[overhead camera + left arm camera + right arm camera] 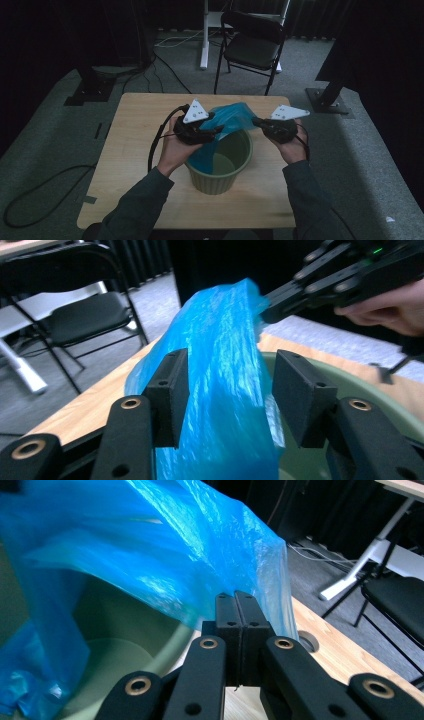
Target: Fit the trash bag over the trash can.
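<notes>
At the near edge of the high view, two dark-sleeved forearms come in over the pale wooden bench [135, 150], each hand carrying a set of black tongs. Just beyond the sleeves a round, ribbed, olive-green plastic bin [220, 170] stands on the bench near its front edge, and a thin, crinkled blue plastic bag [225, 122] hangs partly down inside it along the left wall, its upper part lifted above the rim and stretched between the two hands. The left tongs [212, 131] sit over the bin's left rim. In the left gripper view, the left tongs [227, 390] are spread wide, the blue bag running up through the gap between the two black pads; the film lies against the left-hand pad, while a little clear space shows beside the right-hand one, so the pads do not squeeze it. The right tongs [257, 121] hover above the bin's far right rim, and in the right gripper view, the right tongs [235, 602] are pressed together, pinching a fold of the bag's edge at their tips, from which the blue film billows up and away to the left over the bin's green hollow. The left gripper view also shows the right tongs farther off, biting the bag's top corner. Beyond the bench, a black folding chair [252, 47] stands on the grey carpet [360, 150], with a white desk leg [204, 35] behind it.
</notes>
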### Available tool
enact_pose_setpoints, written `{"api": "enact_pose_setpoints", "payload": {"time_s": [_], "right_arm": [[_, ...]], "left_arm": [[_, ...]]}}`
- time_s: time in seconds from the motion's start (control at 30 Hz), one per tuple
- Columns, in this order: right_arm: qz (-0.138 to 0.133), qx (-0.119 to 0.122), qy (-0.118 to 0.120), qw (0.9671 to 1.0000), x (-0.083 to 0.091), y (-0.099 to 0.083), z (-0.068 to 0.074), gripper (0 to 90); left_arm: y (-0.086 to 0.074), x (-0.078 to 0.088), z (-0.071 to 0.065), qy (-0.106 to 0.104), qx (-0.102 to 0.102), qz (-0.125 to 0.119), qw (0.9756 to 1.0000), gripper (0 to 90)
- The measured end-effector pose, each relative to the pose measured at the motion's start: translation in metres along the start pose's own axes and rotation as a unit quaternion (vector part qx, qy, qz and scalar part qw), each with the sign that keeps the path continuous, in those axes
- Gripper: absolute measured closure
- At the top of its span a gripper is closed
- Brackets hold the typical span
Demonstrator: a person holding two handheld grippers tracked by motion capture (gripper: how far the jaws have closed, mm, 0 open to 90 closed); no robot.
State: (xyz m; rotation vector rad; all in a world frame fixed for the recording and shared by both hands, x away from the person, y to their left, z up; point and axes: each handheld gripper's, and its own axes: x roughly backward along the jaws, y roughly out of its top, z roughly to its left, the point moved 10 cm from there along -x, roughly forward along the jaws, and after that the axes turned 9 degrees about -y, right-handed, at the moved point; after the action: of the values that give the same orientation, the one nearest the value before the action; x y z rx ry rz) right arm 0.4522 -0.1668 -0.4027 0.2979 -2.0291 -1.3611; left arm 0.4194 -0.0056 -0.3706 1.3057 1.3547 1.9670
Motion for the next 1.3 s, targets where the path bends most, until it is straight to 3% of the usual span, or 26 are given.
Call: {"api": "enact_pose_setpoints", "payload": {"time_s": [0.03,0.1,0.13,0.17,0.23,0.3,0.47,0.63,0.8,1.13,1.3], "right_arm": [[-0.010,-0.004,0.010,0.9999,0.002,0.004,0.003,89.8],[-0.012,-0.003,0.012,0.9999,0.003,0.006,0.005,89.8],[-0.012,-0.003,0.012,0.9999,0.003,0.006,0.005,89.8],[-0.012,-0.001,0.015,0.9998,0.003,0.006,0.007,89.8],[-0.012,0.001,0.021,0.9997,0.004,0.006,0.009,89.8],[-0.014,0.004,0.026,0.9996,0.006,0.006,0.010,89.6],[-0.019,0.002,0.034,0.9992,0.010,0.009,0.010,86.7],[-0.031,-0.002,0.039,0.9988,0.016,0.017,0.008,78.0],[-0.033,-0.002,0.033,0.9989,0.016,0.023,0.005,73.7],[-0.009,-0.015,0.035,0.9992,-0.002,0.028,0.006,67.8],[0.000,-0.026,0.052,0.9983,-0.010,0.026,0.010,64.6]], "left_arm": [[-0.001,-0.002,0.003,0.022,-0.008,0.010,0.9997,50.9],[-0.001,-0.003,0.004,0.025,-0.006,0.010,0.9996,59.6],[-0.002,-0.004,0.004,0.025,-0.003,0.012,0.9996,59.6],[-0.003,-0.004,0.004,0.017,0.001,0.010,0.9998,73.3],[-0.005,-0.003,0.004,0.009,0.011,0.010,0.9999,83.9],[-0.009,-0.002,0.003,0.003,0.017,0.011,0.9998,88.3],[-0.018,0.001,0.002,-0.004,0.015,0.016,0.9997,89.0],[-0.028,0.006,-0.002,-0.013,0.015,0.013,0.9997,89.0],[-0.035,0.008,-0.005,-0.018,0.009,0.015,0.9997,88.9],[-0.049,0.012,-0.015,-0.025,0.000,0.020,0.9995,88.8],[-0.056,0.013,-0.018,-0.031,0.003,0.024,0.9992,88.5]]}}
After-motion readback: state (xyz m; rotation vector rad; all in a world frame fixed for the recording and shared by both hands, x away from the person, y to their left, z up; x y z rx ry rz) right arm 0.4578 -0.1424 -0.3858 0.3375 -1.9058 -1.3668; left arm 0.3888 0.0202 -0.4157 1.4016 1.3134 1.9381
